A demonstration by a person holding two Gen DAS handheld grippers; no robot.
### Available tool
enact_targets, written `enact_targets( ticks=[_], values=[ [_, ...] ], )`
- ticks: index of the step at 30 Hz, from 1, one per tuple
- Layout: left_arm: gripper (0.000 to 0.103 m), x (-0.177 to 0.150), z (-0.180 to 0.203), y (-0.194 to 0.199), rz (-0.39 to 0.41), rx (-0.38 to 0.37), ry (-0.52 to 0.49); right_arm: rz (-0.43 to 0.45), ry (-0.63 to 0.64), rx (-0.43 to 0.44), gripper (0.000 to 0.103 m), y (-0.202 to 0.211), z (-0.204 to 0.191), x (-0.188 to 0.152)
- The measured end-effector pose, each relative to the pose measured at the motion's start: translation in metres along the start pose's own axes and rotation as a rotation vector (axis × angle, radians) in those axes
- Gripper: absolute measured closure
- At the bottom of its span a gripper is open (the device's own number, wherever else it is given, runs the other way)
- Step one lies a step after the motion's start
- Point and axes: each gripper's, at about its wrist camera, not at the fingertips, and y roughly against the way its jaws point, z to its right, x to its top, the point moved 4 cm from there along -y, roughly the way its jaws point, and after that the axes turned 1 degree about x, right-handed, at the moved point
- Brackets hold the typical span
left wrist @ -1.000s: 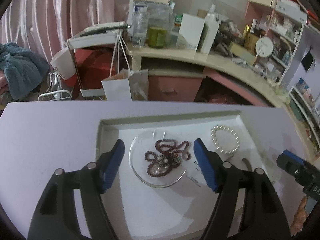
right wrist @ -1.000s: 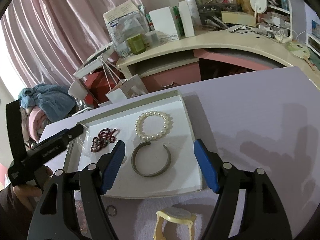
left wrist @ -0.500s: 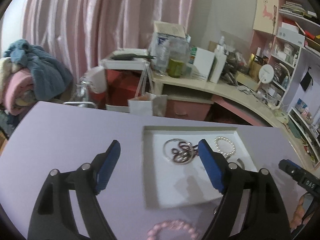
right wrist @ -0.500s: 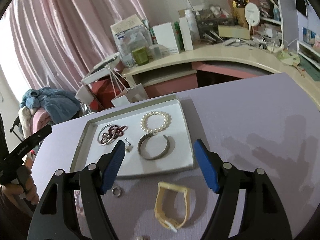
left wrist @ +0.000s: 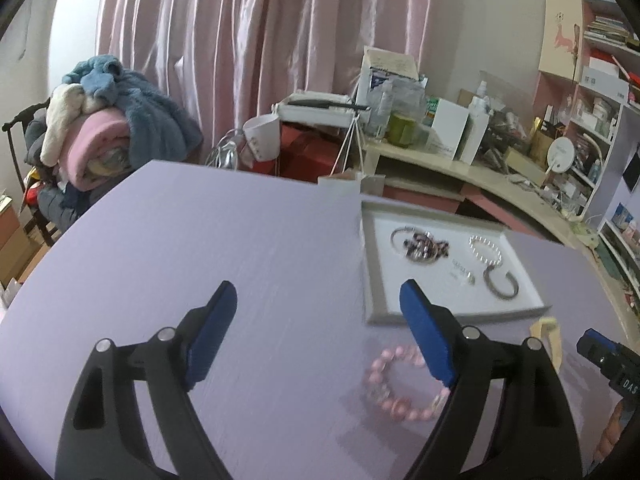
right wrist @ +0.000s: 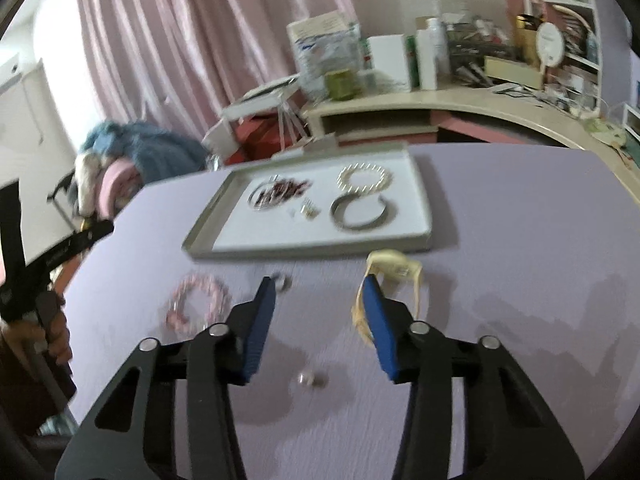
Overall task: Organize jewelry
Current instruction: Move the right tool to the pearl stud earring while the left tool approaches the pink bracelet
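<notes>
A grey-rimmed white tray (left wrist: 372, 280) (right wrist: 304, 246) holds a dark red bead necklace (left wrist: 420, 244), a pearl bracelet (left wrist: 486, 250) and a grey cuff bangle (left wrist: 500, 284). On the purple table in front of it lie a pink bead bracelet (left wrist: 404, 384) (right wrist: 198, 304), a yellow watch (right wrist: 396, 276) and two small rings (right wrist: 306, 378) (right wrist: 282, 280). My left gripper (left wrist: 320, 328) hovers left of the pink bracelet, its jaws opening and empty. My right gripper (right wrist: 320, 320) hangs above the near ring, jaws closing with nothing between the pads.
A curved desk (left wrist: 460, 168) crowded with boxes and bottles stands beyond the table, with pink curtains behind. A chair piled with blankets (left wrist: 104, 132) is at the far left. A hand (right wrist: 52, 332) holds the left gripper at the table's left edge.
Both grippers have drawn back from the tray toward the table's near side. The left one swung left and widened. The right jaws narrowed; the watch, pink bracelet and rings came into view.
</notes>
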Motion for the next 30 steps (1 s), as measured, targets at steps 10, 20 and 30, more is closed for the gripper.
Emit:
enact_targets(
  ticks=[10, 20, 30],
  values=[
    [0.015, -0.029, 0.003, 0.0, -0.039, -0.024, -0.015, -0.126, 0.116, -0.001, 0.074, -0.02, -0.017, -0.043],
    [0.015, -0.038, 0.016, -0.006, -0.071, -0.049, -0.053, -0.179, 0.154, -0.009, 0.078, -0.029, -0.021, -0.062],
    [0.015, -0.044, 0.021, -0.011, -0.095, -0.058, -0.071, -0.183, 0.209, -0.044, 0.084, -0.035, -0.025, -0.064]
  ],
)
